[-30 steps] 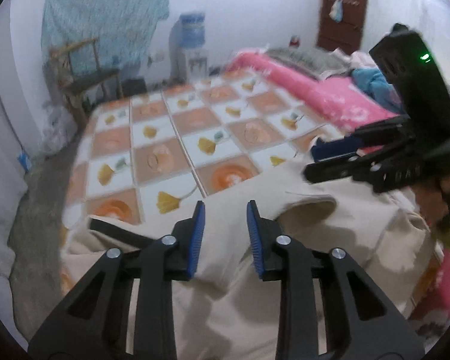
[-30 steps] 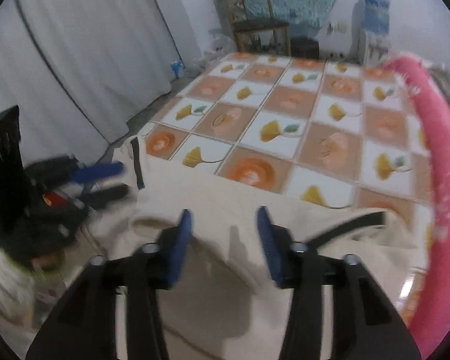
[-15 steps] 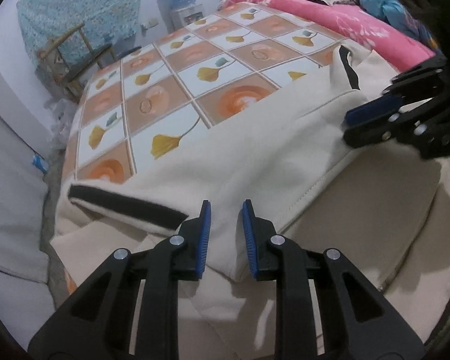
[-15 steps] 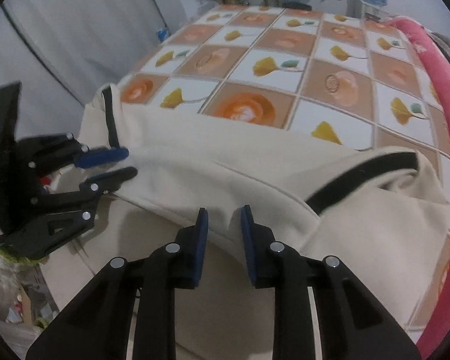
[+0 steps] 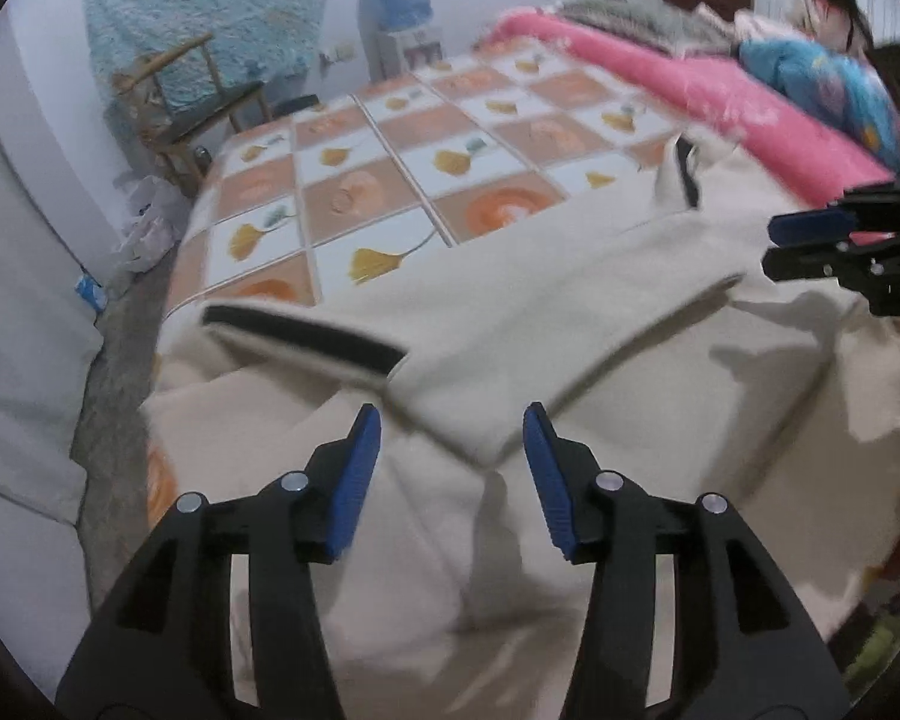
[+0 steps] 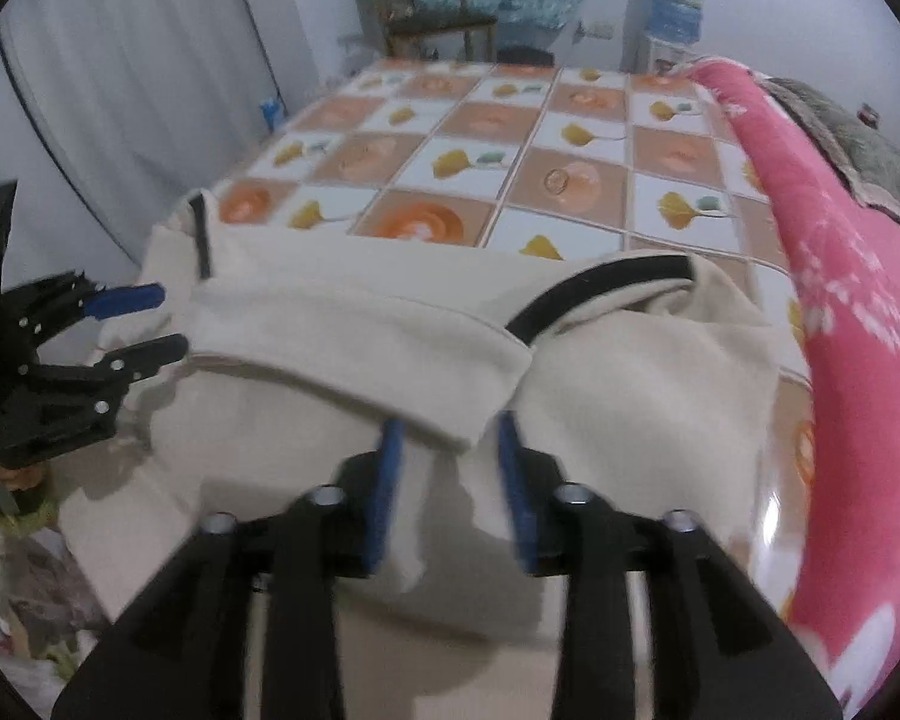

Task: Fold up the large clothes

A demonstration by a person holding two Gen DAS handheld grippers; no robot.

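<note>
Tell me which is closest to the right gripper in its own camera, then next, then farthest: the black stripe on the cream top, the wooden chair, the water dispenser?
From the right gripper:
1. Black stripe on the cream top, just ahead, slightly right.
2. and 3. Wooden chair, far wall, ahead, and water dispenser, far wall, to the right: too close to call.

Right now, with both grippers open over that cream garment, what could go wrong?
The folded flap lies loose, its corner between the left gripper's open jaws; pulling back could snag and undo it. The right gripper straddles the other corner likewise. The cream garment bunches near the pink blanket, so the fold may set unevenly.
</note>
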